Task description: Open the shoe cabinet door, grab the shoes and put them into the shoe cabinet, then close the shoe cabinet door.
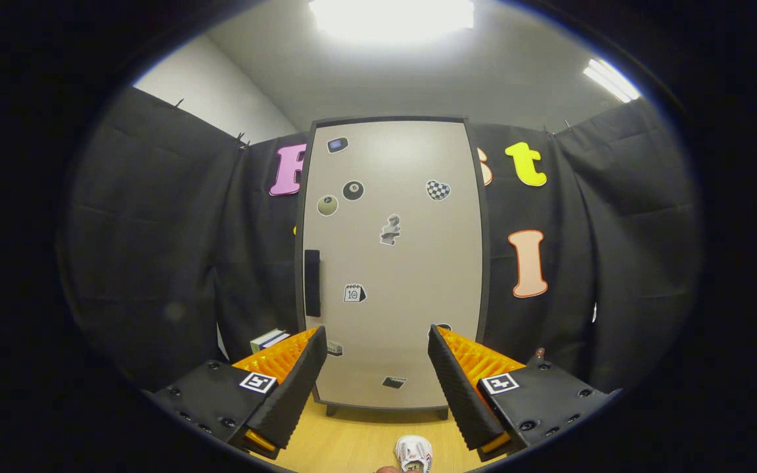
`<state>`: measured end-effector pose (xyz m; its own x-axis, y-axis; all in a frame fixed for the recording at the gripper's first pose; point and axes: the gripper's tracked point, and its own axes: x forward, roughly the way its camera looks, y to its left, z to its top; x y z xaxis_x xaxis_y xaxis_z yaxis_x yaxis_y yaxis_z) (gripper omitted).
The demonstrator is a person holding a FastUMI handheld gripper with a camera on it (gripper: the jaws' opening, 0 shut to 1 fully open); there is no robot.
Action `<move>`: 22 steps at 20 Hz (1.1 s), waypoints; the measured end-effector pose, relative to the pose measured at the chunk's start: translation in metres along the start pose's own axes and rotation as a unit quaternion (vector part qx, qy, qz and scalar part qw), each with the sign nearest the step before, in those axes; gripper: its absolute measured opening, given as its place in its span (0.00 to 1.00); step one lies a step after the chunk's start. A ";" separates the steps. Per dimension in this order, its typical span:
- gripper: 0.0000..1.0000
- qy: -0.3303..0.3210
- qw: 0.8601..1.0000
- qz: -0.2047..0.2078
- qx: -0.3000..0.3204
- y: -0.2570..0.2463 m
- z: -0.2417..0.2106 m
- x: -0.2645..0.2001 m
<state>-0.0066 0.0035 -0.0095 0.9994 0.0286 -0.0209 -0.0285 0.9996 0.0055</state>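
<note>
Gripper [376, 348] of mine spread wide at bottom of frame, gripping nothing, fingers [296, 384] apart over the wooden floor [352, 440]. Shoe [414, 453], white, lies low center between the fingers, partly cut off, maybe red marks on it. Shoe cabinet [393, 263] stands beyond, frame center, door closed, dark handle [312, 282] on its left edge, stickers [353, 190] scattered across.
</note>
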 end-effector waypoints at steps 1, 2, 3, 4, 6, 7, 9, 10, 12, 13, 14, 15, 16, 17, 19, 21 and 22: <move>0.97 0.004 1.000 0.000 0.004 -0.001 -0.003 -0.001; 0.98 0.006 1.000 -0.001 0.006 -0.002 -0.005 -0.001; 0.97 0.006 1.000 -0.003 0.007 -0.004 -0.005 -0.002; 0.97 0.005 1.000 -0.004 0.005 -0.005 -0.004 -0.003; 0.97 0.000 1.000 -0.007 0.000 -0.007 -0.002 -0.004; 0.97 -0.002 1.000 -0.007 -0.001 -0.007 -0.001 -0.005; 0.97 -0.004 1.000 -0.008 -0.002 -0.007 0.000 -0.005; 0.97 -0.003 1.000 -0.008 -0.004 -0.007 0.002 -0.004; 0.97 0.000 1.000 -0.010 -0.010 -0.006 0.002 -0.003; 0.97 0.001 1.000 -0.010 -0.015 -0.005 0.004 -0.001; 0.97 -0.001 1.000 -0.010 -0.019 -0.004 0.008 0.000; 0.97 -0.004 1.000 -0.009 -0.022 -0.003 0.010 0.002; 0.97 -0.007 1.000 -0.008 -0.023 -0.003 0.012 0.004; 0.97 -0.009 1.000 -0.011 -0.022 -0.005 0.014 0.007; 0.97 -0.004 1.000 -0.013 -0.010 -0.005 0.014 0.018; 0.97 -0.001 1.000 -0.010 0.000 -0.003 0.016 0.032; 0.97 -0.001 1.000 -0.009 -0.001 -0.003 0.019 0.041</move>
<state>0.0349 0.0020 0.0086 0.9998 0.0106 -0.0181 -0.0106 0.9999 0.0024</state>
